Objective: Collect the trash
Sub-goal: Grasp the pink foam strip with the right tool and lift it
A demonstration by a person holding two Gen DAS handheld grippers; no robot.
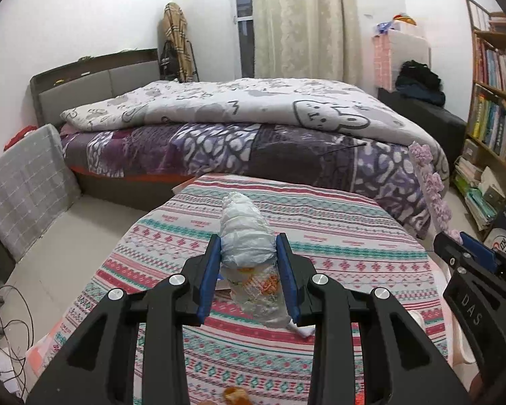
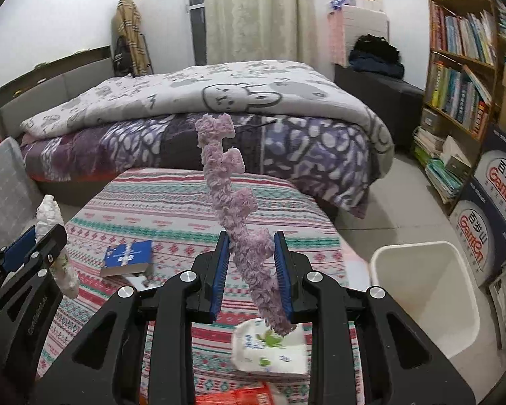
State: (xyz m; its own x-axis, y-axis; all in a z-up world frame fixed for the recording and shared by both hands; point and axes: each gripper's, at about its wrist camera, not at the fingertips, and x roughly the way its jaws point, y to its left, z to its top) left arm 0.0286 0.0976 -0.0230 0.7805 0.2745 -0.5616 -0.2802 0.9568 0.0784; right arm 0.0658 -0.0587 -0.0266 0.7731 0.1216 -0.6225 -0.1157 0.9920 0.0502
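My left gripper (image 1: 248, 238) is shut on a crumpled white plastic bundle (image 1: 243, 216), held above the table with the striped patterned cloth (image 1: 337, 236). The bundle sticks out forward past the blue pads. My right gripper (image 2: 252, 234) is shut on a long fuzzy purple strip (image 2: 219, 155) that rises up and away from the jaws. A white trash bin (image 2: 425, 290) stands on the floor to the right of the table, its mouth open. The right wrist view shows the left gripper (image 2: 33, 239) at far left with the bundle (image 2: 49, 212). The left wrist view shows the right gripper (image 1: 469, 256) at far right.
On the cloth lie a blue book (image 2: 128, 258), a white tissue pack (image 2: 270, 351) and a red-orange packet (image 2: 239, 396). A bed (image 2: 219, 128) stands behind the table. A bookshelf (image 2: 462, 77) and printed boxes (image 2: 489, 209) line the right side. Cables (image 1: 13, 330) lie on the floor at left.
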